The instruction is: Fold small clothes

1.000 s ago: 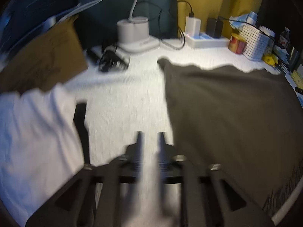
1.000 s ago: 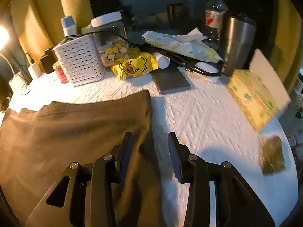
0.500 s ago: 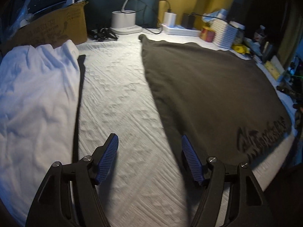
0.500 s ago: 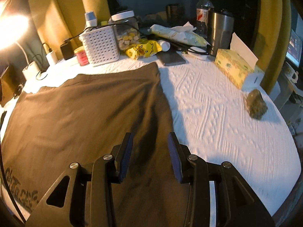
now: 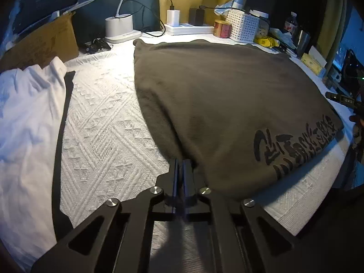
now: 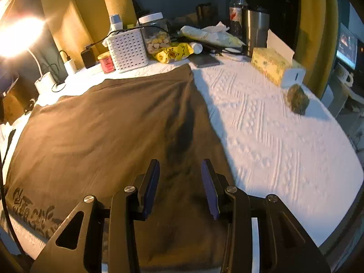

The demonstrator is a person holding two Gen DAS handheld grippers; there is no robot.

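Note:
A dark olive-brown garment with black lettering near its front edge lies flat on the white textured cloth; it also shows in the right wrist view. My left gripper is shut at the garment's near left edge, with the cloth bunched against its fingertips; whether cloth is pinched I cannot tell. My right gripper is open, its blue-padded fingers just above the garment near its right edge. A white garment lies crumpled at the left.
A cardboard box, lamp base and power strip line the back. A white basket, jar, steel tumbler, tissue box and a small brown lump stand at the right. A black strap lies by the white garment.
My left gripper has closed from wide open and sits at the dark garment's near left edge. My right gripper stays open and has barely moved.

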